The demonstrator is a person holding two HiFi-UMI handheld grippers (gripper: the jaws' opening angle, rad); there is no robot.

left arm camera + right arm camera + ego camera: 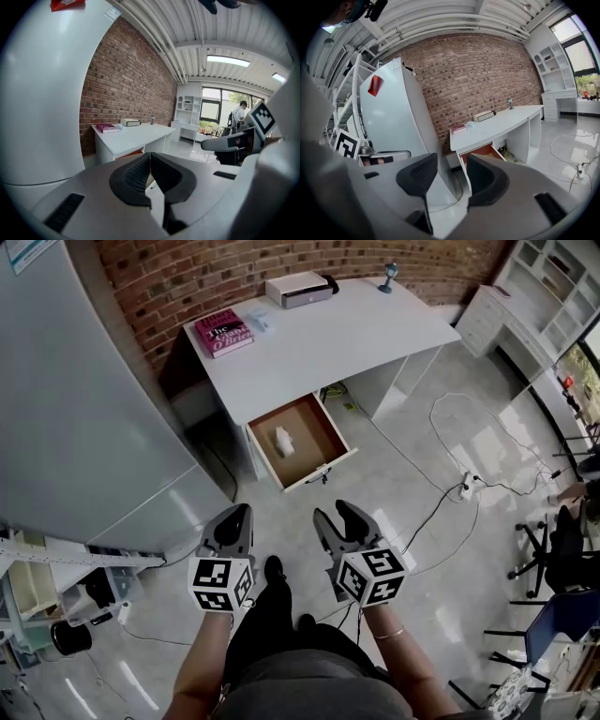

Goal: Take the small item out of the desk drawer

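**While the drawer hangs open, a small white item waits inside**

Lumpy and pale against the brown wood, the small white item (pixel 283 441) lies in the open drawer (pixel 319 430) under the front edge of the white desk (pixel 319 343). Only the head view looks down onto it. The right gripper view shows just the drawer's brown side below the desk top. Short of the desk, the left gripper (pixel 239 514) has its jaws together on nothing, while the right gripper (pixel 335 514) has its jaws apart and empty.
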